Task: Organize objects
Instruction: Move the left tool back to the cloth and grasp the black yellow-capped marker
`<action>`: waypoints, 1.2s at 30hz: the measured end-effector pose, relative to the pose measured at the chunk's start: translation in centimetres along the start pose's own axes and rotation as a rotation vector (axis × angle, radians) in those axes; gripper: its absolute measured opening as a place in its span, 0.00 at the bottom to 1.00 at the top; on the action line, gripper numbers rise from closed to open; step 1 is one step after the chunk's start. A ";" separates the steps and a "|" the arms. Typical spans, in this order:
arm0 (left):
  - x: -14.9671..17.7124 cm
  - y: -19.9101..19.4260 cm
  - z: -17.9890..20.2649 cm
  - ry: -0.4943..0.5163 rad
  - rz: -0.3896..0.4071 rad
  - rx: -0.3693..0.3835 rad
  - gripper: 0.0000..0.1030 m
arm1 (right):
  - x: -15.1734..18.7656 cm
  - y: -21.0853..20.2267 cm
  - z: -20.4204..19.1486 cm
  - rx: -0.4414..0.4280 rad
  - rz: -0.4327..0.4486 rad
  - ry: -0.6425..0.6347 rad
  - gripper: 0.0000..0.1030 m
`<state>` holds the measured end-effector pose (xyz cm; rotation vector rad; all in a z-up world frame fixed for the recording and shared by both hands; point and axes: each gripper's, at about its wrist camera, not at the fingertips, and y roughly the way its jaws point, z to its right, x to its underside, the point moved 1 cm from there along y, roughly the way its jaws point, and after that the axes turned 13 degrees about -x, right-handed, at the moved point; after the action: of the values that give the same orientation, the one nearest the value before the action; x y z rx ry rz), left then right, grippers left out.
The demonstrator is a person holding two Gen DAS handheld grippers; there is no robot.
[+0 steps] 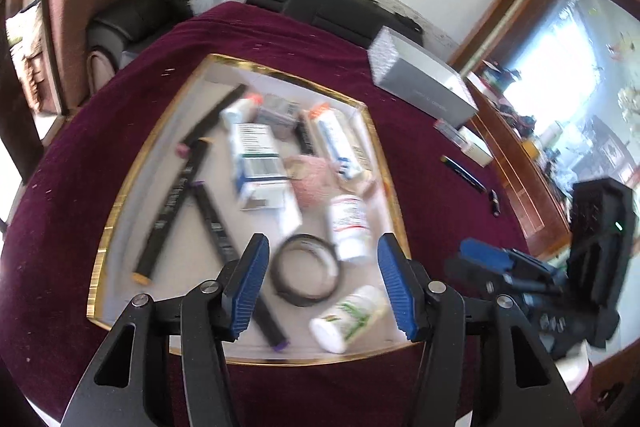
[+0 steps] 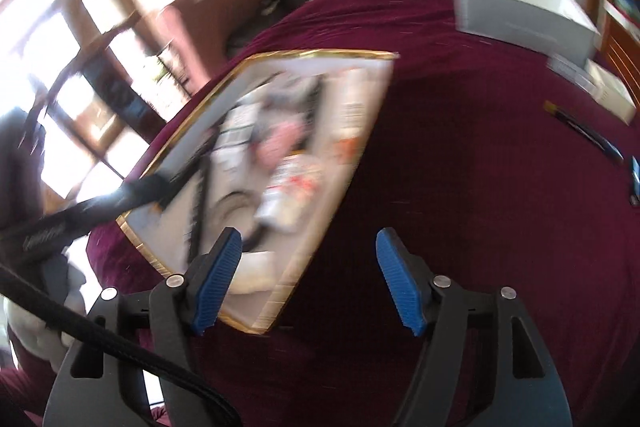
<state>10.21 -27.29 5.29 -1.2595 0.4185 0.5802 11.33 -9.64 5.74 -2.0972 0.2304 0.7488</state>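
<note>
Maroon velvet-like cloth [image 1: 60,211] covered the table, and on it lay a shallow white tray with a gold rim [image 1: 120,195], crowded with small things.

Going left to right in the left wrist view: long black marker pens [image 1: 172,203] lay crossed at the tray's left side; a white and blue carton [image 1: 256,167] with printed lines too blurred to read sat near the middle; a pink knitted item [image 1: 312,179] lay beside it; a tube with an orange cap [image 1: 332,139] lay toward the far right rim. Nearer the camera were a black ring [image 1: 306,269], a white pill bottle with red print [image 1: 348,227], and a white bottle with a green leaf design [image 1: 352,319] lying on its side. No label could be read.

The left gripper [image 1: 320,271] hovered over the tray's near edge, its blue-padded jaws standing apart with nothing pressed between them. To its right, the right gripper [image 2: 308,271] was likewise spread open and empty, hanging over bare cloth just beside the tray's right rim.

Right of the tray the cloth lay largely free. Farther right sat a grey box [image 1: 424,83] with faint, unreadable lettering, then a dark pen [image 1: 464,174] near the table's wooden edge.
</note>
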 end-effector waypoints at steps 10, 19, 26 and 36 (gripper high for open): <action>0.4 3.2 10.7 0.156 -0.118 0.147 0.49 | -2.2 -9.2 16.8 0.170 0.187 0.310 0.67; 1.1 5.2 16.1 0.234 -0.180 0.157 0.49 | -10.1 -8.9 29.3 0.185 0.189 0.440 0.68; -0.3 6.8 16.1 0.211 -0.195 0.120 0.49 | -11.4 -5.4 33.3 0.052 0.149 0.567 0.69; -0.4 9.0 17.3 0.220 -0.223 0.101 0.49 | -8.1 -3.5 26.1 -0.294 -0.042 0.452 0.71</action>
<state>4.02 -8.93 3.25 -1.2573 0.4763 0.2295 -4.86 12.21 1.47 -2.5291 0.3363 0.2842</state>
